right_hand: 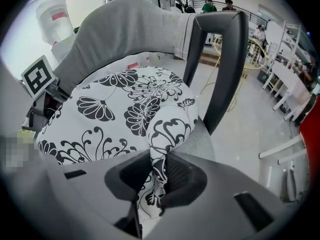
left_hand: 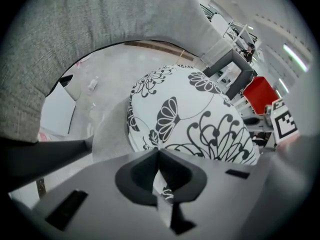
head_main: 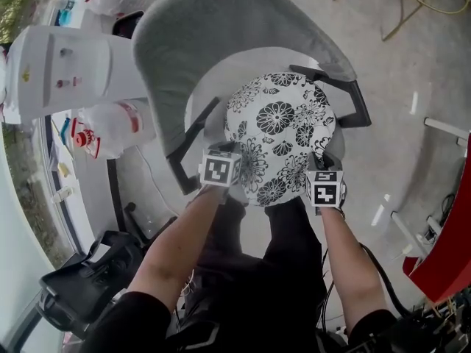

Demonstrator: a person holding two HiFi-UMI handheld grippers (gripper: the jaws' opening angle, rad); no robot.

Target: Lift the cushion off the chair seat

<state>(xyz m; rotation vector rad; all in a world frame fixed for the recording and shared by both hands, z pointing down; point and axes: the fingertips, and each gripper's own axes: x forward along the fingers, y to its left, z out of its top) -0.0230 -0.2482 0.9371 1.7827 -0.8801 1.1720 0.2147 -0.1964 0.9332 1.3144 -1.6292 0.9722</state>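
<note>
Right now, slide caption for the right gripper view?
Right tongs pinch a fold of the black-and-white floral cushion at its near edge, grey chair and black armrest behind.

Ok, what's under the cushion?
Grey seat shows around the edges of the cushion; the seat's middle is covered. The left gripper and right gripper each pinch a fold of its near edge.

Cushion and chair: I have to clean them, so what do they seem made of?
The cushion looks like soft printed cloth, matte white with black flowers: it puckers where the right gripper pinches it. The chair back looks like grey felt or woven upholstery, matte and flecked. The armrests look smooth and black, perhaps plastic or painted metal.
</note>
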